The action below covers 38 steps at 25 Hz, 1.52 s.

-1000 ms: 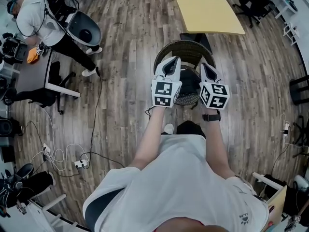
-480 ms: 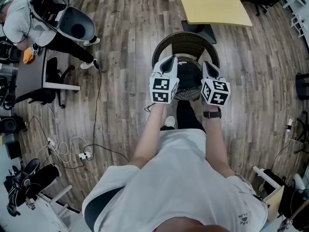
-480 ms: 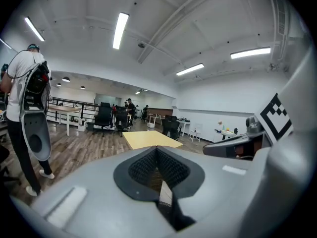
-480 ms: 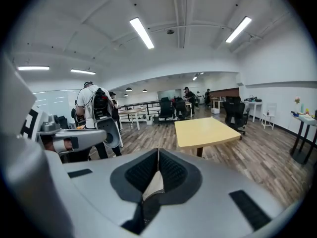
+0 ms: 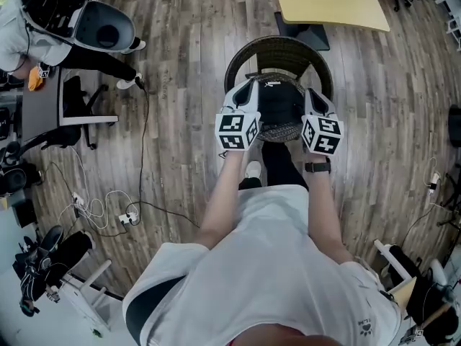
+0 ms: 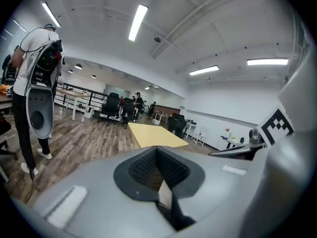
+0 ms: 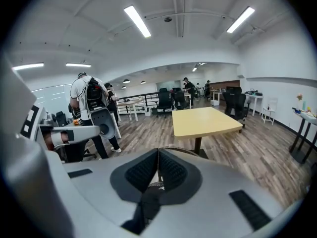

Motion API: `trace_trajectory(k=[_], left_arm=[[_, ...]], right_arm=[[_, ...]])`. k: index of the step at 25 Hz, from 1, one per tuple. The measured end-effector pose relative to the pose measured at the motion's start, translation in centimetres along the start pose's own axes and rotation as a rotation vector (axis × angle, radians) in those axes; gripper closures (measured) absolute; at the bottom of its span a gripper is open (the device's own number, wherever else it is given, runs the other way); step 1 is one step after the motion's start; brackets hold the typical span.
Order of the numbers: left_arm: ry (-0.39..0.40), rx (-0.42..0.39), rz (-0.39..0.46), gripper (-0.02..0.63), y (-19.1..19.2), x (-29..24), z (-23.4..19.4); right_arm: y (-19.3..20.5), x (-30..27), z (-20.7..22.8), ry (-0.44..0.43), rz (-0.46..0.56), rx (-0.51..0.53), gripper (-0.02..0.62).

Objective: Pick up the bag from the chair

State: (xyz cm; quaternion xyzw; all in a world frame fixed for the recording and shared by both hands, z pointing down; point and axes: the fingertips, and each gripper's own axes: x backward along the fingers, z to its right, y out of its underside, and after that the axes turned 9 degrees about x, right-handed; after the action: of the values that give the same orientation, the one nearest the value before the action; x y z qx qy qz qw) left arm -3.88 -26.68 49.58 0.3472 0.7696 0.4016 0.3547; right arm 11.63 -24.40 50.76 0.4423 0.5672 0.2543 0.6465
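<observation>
A black bag [image 5: 278, 104] lies on the seat of a round wicker chair [image 5: 278, 49] just ahead of me. My left gripper [image 5: 250, 89] is at the bag's left side and my right gripper [image 5: 309, 96] at its right side, both pointing forward over the seat. In the left gripper view the left gripper [image 6: 157, 148] has its jaws together, with a black piece of the bag [image 6: 174, 213] and a tan strip pinched between the pads. The right gripper [image 7: 158, 151] is likewise shut, a black strap [image 7: 146, 202] hanging from between its pads.
A yellow table [image 5: 330, 2] stands right behind the chair. At the far left a person [image 5: 32, 20] with a backpack rig stands beside a desk [image 5: 45, 110]. Cables and a power strip [image 5: 122, 231] lie on the wooden floor to the left.
I have moved forward toward the chair. Both grippers have advanced from the seat's front edge to either side of the bag, farther over the seat.
</observation>
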Motion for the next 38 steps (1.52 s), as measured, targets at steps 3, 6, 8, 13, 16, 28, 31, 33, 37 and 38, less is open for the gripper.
trace_trajectory(k=[3, 6, 8, 13, 16, 28, 31, 33, 37, 38], left_arm=[[-0.004, -0.004, -0.046, 0.595, 1.7, -1.4, -0.9], [-0.024, -0.006, -0.093, 0.595, 3.6, -2.8, -1.9], [-0.032, -0.003, -0.124, 0.595, 4.7, -3.8, -2.5], [-0.050, 0.010, -0.208, 0.595, 7.6, -5.8, -3.9], [-0.056, 0.046, -0.249, 0.595, 9.3, -6.4, -4.7], [-0.095, 0.020, -0.418, 0.595, 17.7, -9.8, -9.6], [-0.107, 0.006, -0.474, 0.595, 20.6, -10.6, -11.3], [-0.120, 0.013, -0.511, 0.595, 22.7, -10.7, -12.6], [-0.144, 0.051, -0.581, 0.594, 26.7, -10.9, -14.7], [-0.148, 0.061, -0.594, 0.594, 27.6, -11.0, -15.0]], right_arm=[[1.5, -1.8, 0.3, -0.021, -0.043, 0.006, 0.583], [3.4, -3.7, 0.7, -0.043, -0.089, 0.000, 0.583], [4.5, -4.9, 0.8, -0.060, -0.118, -0.013, 0.583], [7.7, -7.4, 0.9, -0.099, -0.189, -0.021, 0.583], [10.0, -8.6, 1.0, -0.120, -0.235, -0.024, 0.583], [18.7, -14.3, 1.5, -0.193, -0.404, 0.000, 0.583], [21.4, -15.4, 1.6, -0.207, -0.438, -0.010, 0.583], [23.4, -16.0, 1.5, -0.215, -0.460, -0.006, 0.583], [26.7, -17.3, 1.9, -0.234, -0.506, -0.005, 0.583], [27.4, -17.6, 2.0, -0.237, -0.515, -0.006, 0.583]])
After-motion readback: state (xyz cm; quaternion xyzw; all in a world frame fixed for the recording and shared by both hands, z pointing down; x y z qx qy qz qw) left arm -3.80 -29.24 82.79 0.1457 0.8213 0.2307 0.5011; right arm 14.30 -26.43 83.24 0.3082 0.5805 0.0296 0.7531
